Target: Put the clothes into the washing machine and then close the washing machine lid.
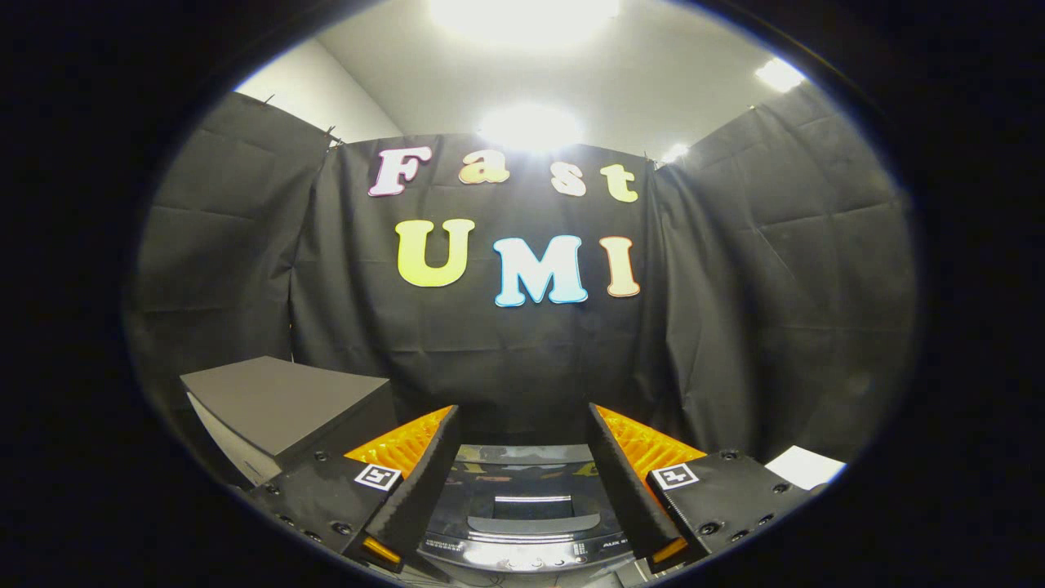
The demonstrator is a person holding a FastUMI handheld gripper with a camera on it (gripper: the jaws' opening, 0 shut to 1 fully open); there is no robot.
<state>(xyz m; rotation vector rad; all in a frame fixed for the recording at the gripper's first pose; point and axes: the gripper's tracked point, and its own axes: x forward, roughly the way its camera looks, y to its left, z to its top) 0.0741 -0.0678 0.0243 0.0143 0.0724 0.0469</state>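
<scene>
The gripper (522, 482) hangs with its fingers (416, 482) spread wide apart, grasping nothing. Between them and just below sits the washing machine (522, 510), its glossy dark lid (522, 469) lying flat and closed, a control strip along its near edge. To the left, just beyond the left finger, stands a grey box (277, 404) with a white side. To the right, past the right finger, lies a white sheet (804, 467). Far behind hangs the black cloth wall (735, 286) under bright ceiling lights (526, 126)
</scene>
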